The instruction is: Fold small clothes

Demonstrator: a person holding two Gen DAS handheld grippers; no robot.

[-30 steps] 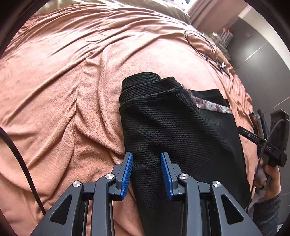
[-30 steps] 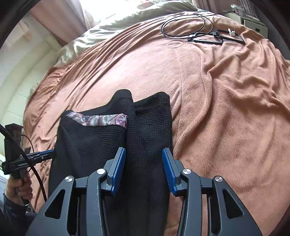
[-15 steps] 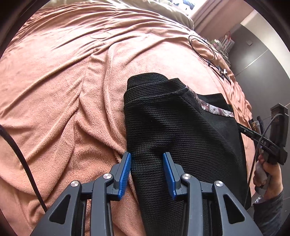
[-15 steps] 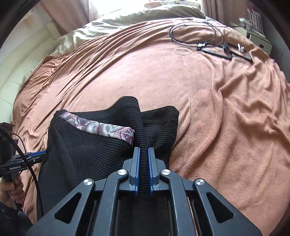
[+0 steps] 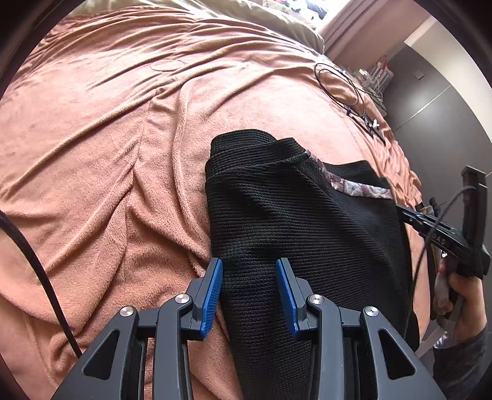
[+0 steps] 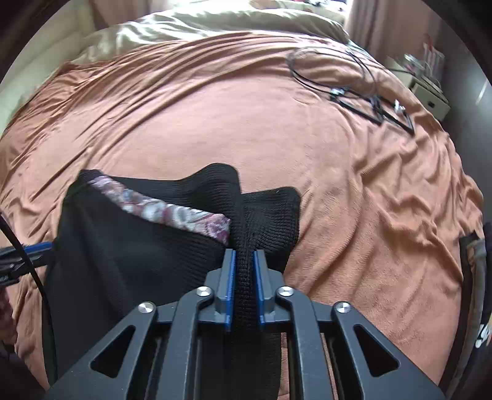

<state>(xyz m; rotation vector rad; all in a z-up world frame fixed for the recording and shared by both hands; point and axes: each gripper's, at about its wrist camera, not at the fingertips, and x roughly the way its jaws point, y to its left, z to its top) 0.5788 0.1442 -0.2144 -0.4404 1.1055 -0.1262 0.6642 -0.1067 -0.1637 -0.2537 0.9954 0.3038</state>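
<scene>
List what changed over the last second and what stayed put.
The right claw, which stood open astride the black garment, closed on a bunched ridge of its fabric and pulled it up into a raised fold; its jaws are now easing open slightly with the cloth between the pads. The floral trim shifted with it. The left claw stayed open over the garment's edge; the blanket and cables are unchanged.

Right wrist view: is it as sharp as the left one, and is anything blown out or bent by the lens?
Left wrist view: crisp, the black garment shows its knit. Right wrist view: softer, the patterned trim and cables smeared by motion blur, the pale bedding glaring at the top. Both: fisheye bulges the blanket, dark corners.
</scene>
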